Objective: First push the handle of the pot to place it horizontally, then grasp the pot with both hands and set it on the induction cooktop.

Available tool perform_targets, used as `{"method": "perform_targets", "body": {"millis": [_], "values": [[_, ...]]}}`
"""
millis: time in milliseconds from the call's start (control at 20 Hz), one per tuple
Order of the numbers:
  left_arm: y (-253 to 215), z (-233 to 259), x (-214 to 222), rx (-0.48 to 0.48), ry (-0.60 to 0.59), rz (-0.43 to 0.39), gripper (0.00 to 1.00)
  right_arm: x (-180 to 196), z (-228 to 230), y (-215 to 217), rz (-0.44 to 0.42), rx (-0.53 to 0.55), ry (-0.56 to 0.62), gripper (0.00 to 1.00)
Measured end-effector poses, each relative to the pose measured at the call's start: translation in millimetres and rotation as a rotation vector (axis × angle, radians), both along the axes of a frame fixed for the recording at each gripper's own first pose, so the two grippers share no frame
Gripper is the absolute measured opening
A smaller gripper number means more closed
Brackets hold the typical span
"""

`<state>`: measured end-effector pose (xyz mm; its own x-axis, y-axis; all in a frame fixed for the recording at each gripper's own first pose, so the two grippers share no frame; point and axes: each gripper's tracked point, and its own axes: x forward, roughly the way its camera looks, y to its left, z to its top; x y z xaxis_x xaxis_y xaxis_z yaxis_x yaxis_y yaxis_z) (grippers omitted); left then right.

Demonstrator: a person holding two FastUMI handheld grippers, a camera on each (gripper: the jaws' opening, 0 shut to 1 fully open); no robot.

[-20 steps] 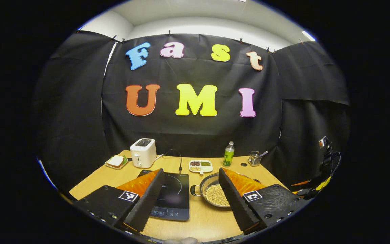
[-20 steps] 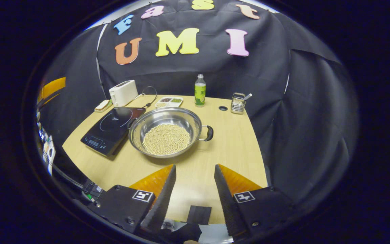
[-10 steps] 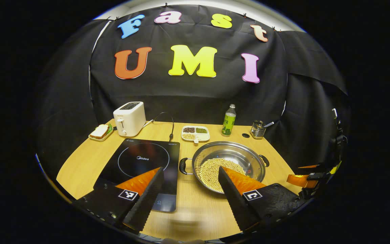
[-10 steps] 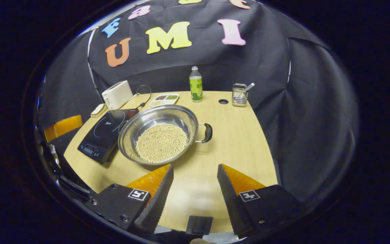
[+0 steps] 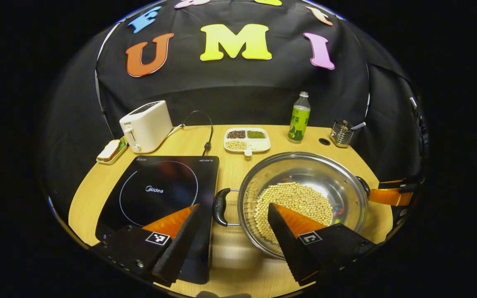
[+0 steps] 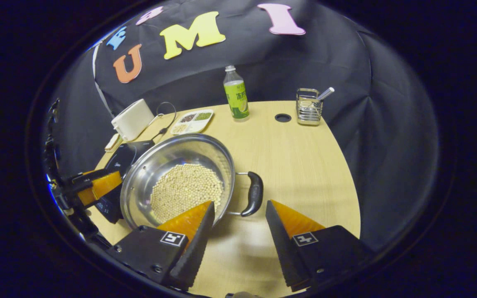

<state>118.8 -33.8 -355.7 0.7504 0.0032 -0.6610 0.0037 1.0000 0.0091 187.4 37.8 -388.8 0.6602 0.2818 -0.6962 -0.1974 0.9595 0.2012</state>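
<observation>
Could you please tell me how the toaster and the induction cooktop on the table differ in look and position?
The toaster is a white, upright box, while the induction cooktop is a flat black slab with a dotted ring on its top. The toaster stands at the back of the table near the cloth wall; the induction cooktop lies nearer the front, beside the pot. Both sit on the table's left side in the left gripper view, with nothing on top.

"Midea" logo at centre of induction cooktop ring, left gripper view. Small print on cooktop's back corners, toaster front, bottle label: too small to read.
</observation>
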Motion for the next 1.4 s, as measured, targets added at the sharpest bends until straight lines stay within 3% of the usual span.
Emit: {"method": "perform_targets", "body": {"millis": [350, 500, 600, 650, 700, 800, 1300, 1350, 1400], "values": [[-7.5, -31.4, 24.3, -0.008, 0.07, 0.0, 0.97, 20.7, -21.6, 7.6, 0.037, -0.015, 0.067, 0.78], [-5.1, -38.4, 30.3, 0.008, 0.083, 0.009, 0.94, 21.9, -26.2, 9.6, 0.037, -0.014, 0.101, 0.72], [-1.4, -43.0, 29.8, 0.015, 0.104, 0.019, 0.87, 22.8, -26.3, 8.7, 0.03, -0.015, 0.117, 0.71], [0.1, -45.2, 29.1, 0.017, 0.117, 0.024, 0.94, 23.3, -26.3, 8.6, 0.018, -0.011, 0.128, 0.7], [2.2, -48.5, 27.7, 0.024, 0.136, 0.034, 0.77, 23.6, -26.1, 8.5, 0.009, -0.009, 0.139, 0.67], [5.6, -49.4, 29.5, 0.043, 0.138, 0.035, 0.66, 23.0, -25.9, 8.8, -0.002, -0.011, 0.145, 0.63], [2.8, -45.9, 27.3, 0.027, 0.167, 0.034, 0.6, 23.6, -25.2, 8.8, -0.027, -0.022, 0.142, 0.52], [3.1, -45.5, 26.5, 0.02, 0.171, 0.032, 0.7, 20.3, -23.5, 8.8, -0.031, -0.03, 0.136, 0.53], [2.9, -43.0, 25.0, 0.01, 0.173, 0.028, 0.6, 16.7, -21.7, 9.6, -0.036, -0.033, 0.128, 0.52]]}}
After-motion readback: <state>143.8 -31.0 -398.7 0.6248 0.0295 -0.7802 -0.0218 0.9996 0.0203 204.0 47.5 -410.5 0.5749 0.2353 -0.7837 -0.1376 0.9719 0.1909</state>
